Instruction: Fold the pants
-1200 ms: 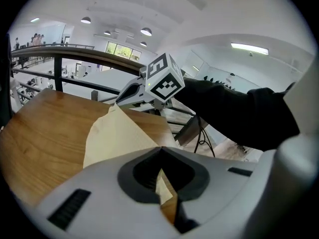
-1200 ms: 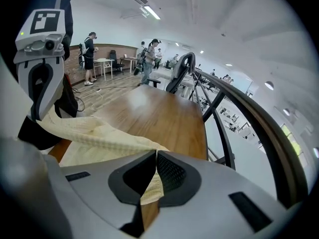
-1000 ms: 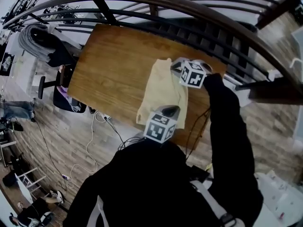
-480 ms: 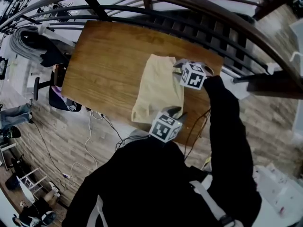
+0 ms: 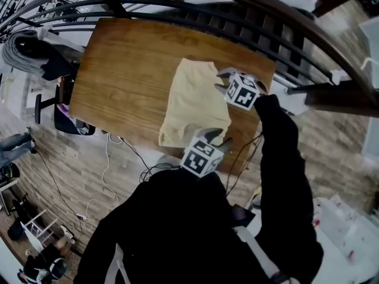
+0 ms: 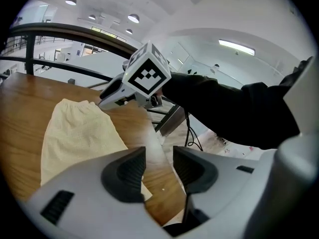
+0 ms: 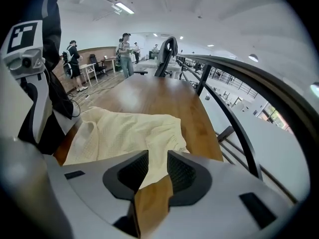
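Note:
Pale yellow pants (image 5: 192, 102) lie folded and flat on the wooden table (image 5: 124, 64), towards its right end. My left gripper (image 5: 217, 138) hovers at the pants' near right corner. Its jaws are opening, and only bare wood shows between them (image 6: 159, 166). My right gripper (image 5: 221, 83) is at the far right corner by the waistband. Its jaws are opening too, with the pants' edge (image 7: 149, 133) lying beyond the gap (image 7: 158, 171) and not pressed by the pads. Each gripper shows in the other's view: the right gripper (image 6: 130, 86) and the left gripper (image 7: 31, 59).
A dark curved railing (image 5: 249, 16) runs close along the table's far and right sides. Cables (image 5: 112, 176) trail on the floor below the near edge. A chair (image 5: 65, 114) stands at the table's left end. People (image 7: 124, 51) stand far off.
Both grippers have let go of the pants' right edge and their jaws now stand apart. The pants have settled flatter and wider on the table.

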A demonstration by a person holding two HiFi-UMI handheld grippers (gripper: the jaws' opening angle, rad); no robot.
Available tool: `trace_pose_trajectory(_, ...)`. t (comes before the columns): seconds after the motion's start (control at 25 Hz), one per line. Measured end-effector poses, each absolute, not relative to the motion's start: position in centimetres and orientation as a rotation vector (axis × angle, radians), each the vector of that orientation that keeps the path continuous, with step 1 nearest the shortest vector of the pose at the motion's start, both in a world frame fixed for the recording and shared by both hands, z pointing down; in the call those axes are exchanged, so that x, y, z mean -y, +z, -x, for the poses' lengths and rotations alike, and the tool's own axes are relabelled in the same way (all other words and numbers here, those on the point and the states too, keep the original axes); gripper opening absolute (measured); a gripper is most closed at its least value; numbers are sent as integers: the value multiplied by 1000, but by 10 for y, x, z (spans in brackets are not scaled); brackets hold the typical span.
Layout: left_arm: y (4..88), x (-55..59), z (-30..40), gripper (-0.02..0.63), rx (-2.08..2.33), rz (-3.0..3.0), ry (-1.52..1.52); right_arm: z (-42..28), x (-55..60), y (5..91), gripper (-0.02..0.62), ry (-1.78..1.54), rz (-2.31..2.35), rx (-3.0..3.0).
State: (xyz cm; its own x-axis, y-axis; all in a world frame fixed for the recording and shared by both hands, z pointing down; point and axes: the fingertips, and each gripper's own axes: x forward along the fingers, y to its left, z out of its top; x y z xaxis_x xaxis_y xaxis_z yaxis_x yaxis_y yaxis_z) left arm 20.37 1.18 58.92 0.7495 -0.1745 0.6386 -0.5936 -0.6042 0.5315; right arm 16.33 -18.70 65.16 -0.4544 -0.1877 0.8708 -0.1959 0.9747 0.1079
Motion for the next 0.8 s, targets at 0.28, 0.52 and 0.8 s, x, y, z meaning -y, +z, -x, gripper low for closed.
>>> trace_pose_trajectory(0.28, 586, 26, -168, 153, 713, -2179, 674, -167, 197, 638, 100, 143, -483, 2100)
trace_pose_trajectory(0.52, 585, 84, -120, 153, 848, -2168, 663, -175, 205, 634, 100, 395, -741, 2150)
trace_pose_trajectory(0.8, 595, 153, -78, 153, 977, -2151, 711, -193, 224, 659, 100, 680, -1053, 2124)
